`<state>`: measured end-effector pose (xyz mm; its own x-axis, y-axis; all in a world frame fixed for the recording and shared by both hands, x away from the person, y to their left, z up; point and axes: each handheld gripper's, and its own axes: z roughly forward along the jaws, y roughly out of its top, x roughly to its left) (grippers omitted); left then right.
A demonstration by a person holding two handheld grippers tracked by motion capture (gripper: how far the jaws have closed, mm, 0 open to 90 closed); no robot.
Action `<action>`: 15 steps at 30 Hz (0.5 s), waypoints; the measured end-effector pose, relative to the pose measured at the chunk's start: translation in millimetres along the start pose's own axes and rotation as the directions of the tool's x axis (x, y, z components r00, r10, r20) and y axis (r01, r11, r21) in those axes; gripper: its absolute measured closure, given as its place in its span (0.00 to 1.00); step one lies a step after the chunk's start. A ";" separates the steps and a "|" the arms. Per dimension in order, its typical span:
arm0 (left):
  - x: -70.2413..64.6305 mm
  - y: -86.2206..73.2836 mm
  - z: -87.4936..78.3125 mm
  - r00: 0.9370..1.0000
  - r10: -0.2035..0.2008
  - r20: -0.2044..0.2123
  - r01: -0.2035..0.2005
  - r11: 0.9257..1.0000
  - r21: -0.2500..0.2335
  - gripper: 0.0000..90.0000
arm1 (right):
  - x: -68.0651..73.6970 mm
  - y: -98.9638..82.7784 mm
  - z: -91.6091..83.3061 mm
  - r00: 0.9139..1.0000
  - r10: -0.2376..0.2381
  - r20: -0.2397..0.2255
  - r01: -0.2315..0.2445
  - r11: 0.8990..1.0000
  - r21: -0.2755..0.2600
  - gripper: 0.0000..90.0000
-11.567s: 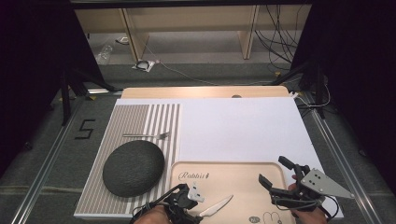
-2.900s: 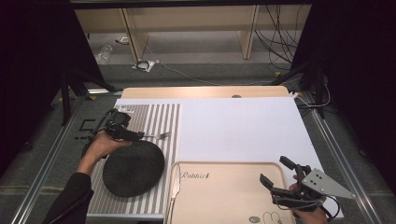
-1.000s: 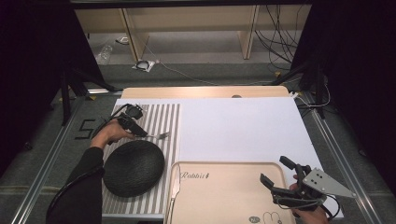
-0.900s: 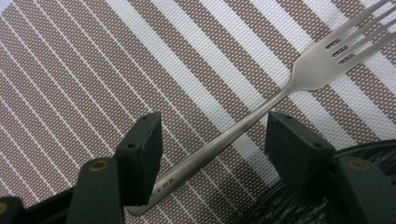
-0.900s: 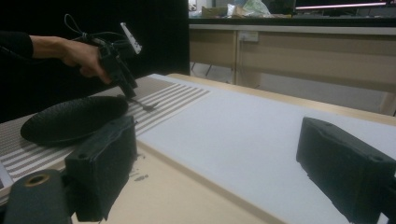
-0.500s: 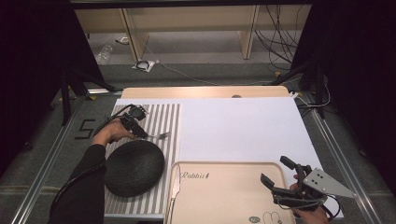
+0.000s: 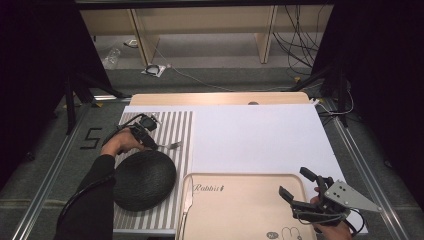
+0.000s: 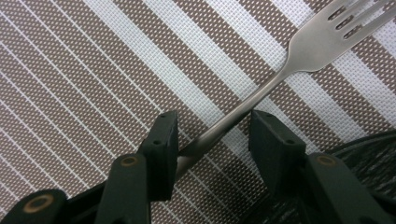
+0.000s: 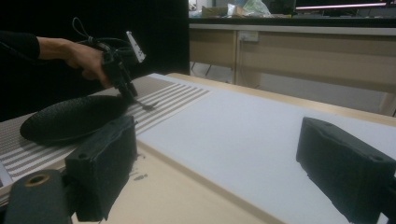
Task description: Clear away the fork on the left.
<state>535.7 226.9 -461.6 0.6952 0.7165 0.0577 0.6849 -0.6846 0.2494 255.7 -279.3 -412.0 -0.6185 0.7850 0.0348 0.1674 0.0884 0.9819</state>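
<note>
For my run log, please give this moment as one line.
left gripper: jaws closing around fork, one pad touching | right gripper: open over tray

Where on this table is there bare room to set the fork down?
Widest free patch: the white sheet between the striped mat and the table's right edge. The tray is bare between knife and right gripper. Crowded: around the fork, left gripper and dark plate.

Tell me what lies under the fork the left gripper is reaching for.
The fork lies flat on the striped placemat, between the left gripper's jaws, which have just been closing. The dark bowl sits beside it. The handle's end is hidden behind the jaws.
</note>
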 end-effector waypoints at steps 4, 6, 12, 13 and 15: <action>0.9 0.8 0.3 1.000 -0.017 0.008 0.016 1.000 0.006 0.59 | 0.1 -0.1 0.1 1.000 0.000 -0.002 0.000 1.000 0.000 0.15; 1.8 0.8 0.2 1.000 -0.025 0.016 0.025 1.000 0.009 0.60 | 0.4 0.1 -0.2 1.000 0.000 -0.001 0.000 1.000 -0.001 0.15; 4.6 -1.1 0.1 0.997 -0.059 0.046 0.059 0.998 0.003 0.64 | 0.0 0.2 -0.3 1.000 0.001 0.002 -0.001 1.000 -0.002 0.15; 4.8 -1.4 0.1 0.997 -0.060 0.048 0.060 0.998 0.001 0.64 | 0.0 0.2 -0.3 1.000 0.001 0.002 -0.001 1.000 -0.002 0.15; 5.2 -1.6 -0.4 0.997 -0.059 0.049 0.059 0.998 0.006 0.66 | 0.3 0.2 -0.3 1.000 0.000 0.001 0.000 1.000 -0.001 0.15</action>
<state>538.1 231.8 -461.3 0.6636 0.7481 -0.0045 0.7258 -0.6423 0.2465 255.3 -279.2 -411.8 -0.6176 0.7857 0.0350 0.1666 0.0871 0.9822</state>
